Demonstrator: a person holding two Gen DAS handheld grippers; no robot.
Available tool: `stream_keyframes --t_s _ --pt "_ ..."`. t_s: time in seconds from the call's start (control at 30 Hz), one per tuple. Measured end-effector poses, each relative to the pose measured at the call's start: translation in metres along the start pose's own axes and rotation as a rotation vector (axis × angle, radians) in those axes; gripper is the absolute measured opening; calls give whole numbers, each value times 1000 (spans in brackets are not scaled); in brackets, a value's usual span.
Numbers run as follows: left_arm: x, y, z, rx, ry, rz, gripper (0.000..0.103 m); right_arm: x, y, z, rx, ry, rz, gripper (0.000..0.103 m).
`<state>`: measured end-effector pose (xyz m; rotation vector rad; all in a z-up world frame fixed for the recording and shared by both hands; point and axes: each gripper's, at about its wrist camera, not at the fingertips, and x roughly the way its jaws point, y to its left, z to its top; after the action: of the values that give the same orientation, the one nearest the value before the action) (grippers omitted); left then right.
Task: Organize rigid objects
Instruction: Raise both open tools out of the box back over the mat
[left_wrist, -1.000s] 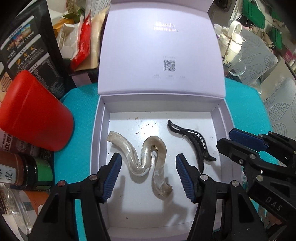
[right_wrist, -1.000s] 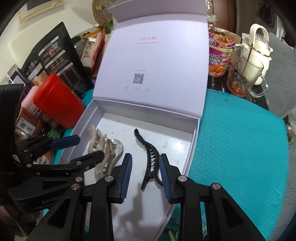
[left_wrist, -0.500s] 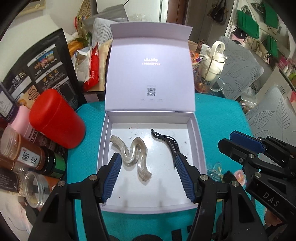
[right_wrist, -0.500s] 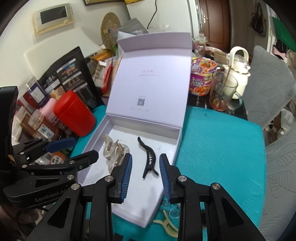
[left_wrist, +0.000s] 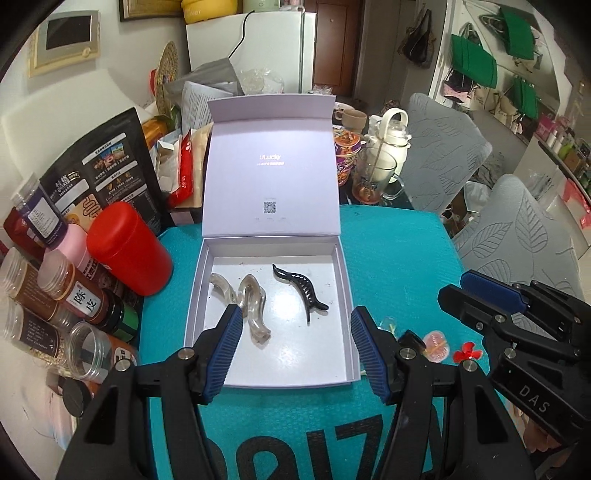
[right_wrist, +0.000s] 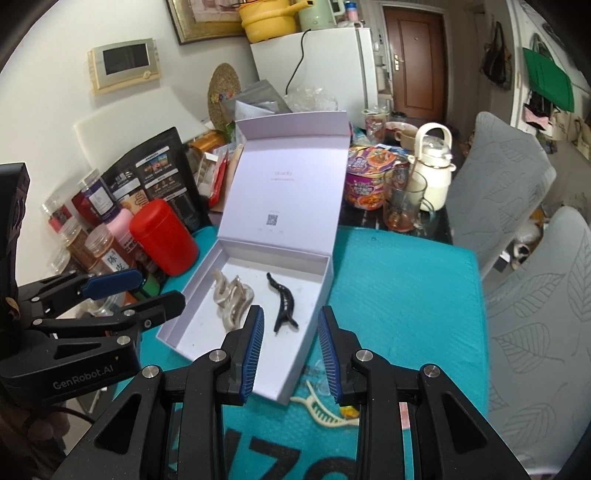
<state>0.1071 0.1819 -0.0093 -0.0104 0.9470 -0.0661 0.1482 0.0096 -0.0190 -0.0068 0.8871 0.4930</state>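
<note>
both empty: left gripper (left_wrist: 295, 349) jaws apart, right gripper (right_wrist: 290, 349) narrower; cream hair clip (right_wrist: 325, 410) lies at six o'clock under the right, long axis crosswise.

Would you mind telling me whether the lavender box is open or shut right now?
Open. The lavender box has its hinged lid standing upright behind the tray, leaving the clear hair clip and black hair clip inside exposed.

box (left_wrist: 345, 306): open top | left: red canister (left_wrist: 127, 247) | right: mat (left_wrist: 402, 251) bare
</note>
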Motion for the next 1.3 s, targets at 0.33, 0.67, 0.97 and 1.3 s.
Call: stream_keyframes --t_s 0.33,0.67,0.97,1.3 --pt "-43 -33 -19 -6 -54 7 60 -55 -12 -26 -2 -47 -1 30" --pt "-73 -75 -46 -25 -82 -1 60 -109 -36 -57 -12 -94 -8 35" --pt "-92 -111 -69 -33 -90 20 68 -148 -61 -86 -9 -119 -22 38" --pt "-99 -141 -94 -54 -80 28 77 -178 -88 -118 3 -124 -33 47"
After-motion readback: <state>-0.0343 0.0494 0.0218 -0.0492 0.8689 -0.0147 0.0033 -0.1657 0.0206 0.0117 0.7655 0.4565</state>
